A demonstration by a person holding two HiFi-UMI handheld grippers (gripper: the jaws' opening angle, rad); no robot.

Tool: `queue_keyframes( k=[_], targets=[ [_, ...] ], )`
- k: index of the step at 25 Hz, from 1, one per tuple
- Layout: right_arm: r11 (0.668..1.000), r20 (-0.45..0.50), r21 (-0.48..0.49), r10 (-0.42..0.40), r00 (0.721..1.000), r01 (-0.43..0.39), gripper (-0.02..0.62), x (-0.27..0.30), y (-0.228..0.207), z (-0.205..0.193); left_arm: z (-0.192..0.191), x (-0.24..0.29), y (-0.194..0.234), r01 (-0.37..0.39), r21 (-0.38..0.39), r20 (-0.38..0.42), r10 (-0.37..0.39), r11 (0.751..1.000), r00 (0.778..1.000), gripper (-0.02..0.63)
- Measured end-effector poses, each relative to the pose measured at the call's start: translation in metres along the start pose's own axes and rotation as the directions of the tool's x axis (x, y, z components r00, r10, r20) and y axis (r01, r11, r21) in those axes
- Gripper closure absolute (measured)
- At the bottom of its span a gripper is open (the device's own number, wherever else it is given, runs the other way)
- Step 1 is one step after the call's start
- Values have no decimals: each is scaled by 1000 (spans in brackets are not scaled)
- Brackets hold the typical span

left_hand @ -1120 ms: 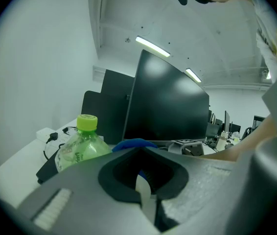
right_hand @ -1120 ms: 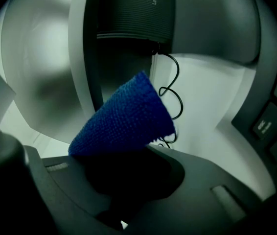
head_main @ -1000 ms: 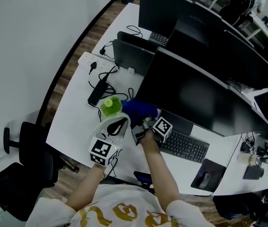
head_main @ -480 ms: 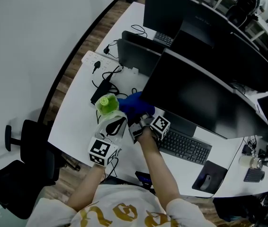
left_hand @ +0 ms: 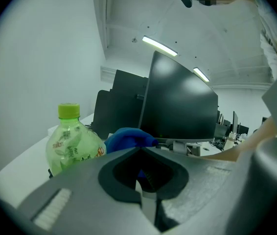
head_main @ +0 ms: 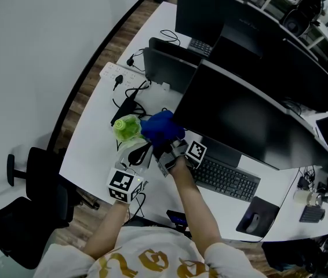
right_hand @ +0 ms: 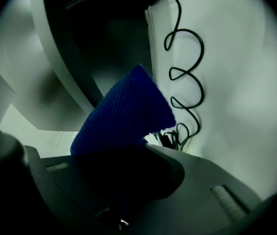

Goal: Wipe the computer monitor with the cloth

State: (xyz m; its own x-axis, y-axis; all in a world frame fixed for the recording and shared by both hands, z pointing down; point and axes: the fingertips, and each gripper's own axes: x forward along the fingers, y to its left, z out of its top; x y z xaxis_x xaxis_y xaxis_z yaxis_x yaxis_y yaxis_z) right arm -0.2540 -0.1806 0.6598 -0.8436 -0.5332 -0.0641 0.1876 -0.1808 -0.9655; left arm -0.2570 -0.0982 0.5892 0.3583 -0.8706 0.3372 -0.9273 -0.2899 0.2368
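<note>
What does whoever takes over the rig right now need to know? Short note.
Left gripper: shut, empty, next to the green bottle.
Right gripper: shut on the blue cloth, held up by the lower left corner of the monitor; can't tell whether they touch.
Done: cloth picked up.
Left: wipe the screen.
</note>
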Motion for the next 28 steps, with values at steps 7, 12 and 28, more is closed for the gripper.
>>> queue_keyframes(
  k=[7, 12, 28],
  targets=[
    [983, -96, 74, 174, 980, -167, 518, -1, 28, -14, -8, 0, 7, -10, -31, -12, 10, 999, 1000, 604],
    [983, -75, 30, 185, 980, -183, 517, 3, 42, -11, -9, 2, 4, -3, -28, -18, 2, 1000, 1000, 604],
    [969, -100, -148, 184, 978, -198, 525, 13, 68, -8, 31, 23, 7, -17, -187, 91, 35, 982, 995, 413]
  ],
)
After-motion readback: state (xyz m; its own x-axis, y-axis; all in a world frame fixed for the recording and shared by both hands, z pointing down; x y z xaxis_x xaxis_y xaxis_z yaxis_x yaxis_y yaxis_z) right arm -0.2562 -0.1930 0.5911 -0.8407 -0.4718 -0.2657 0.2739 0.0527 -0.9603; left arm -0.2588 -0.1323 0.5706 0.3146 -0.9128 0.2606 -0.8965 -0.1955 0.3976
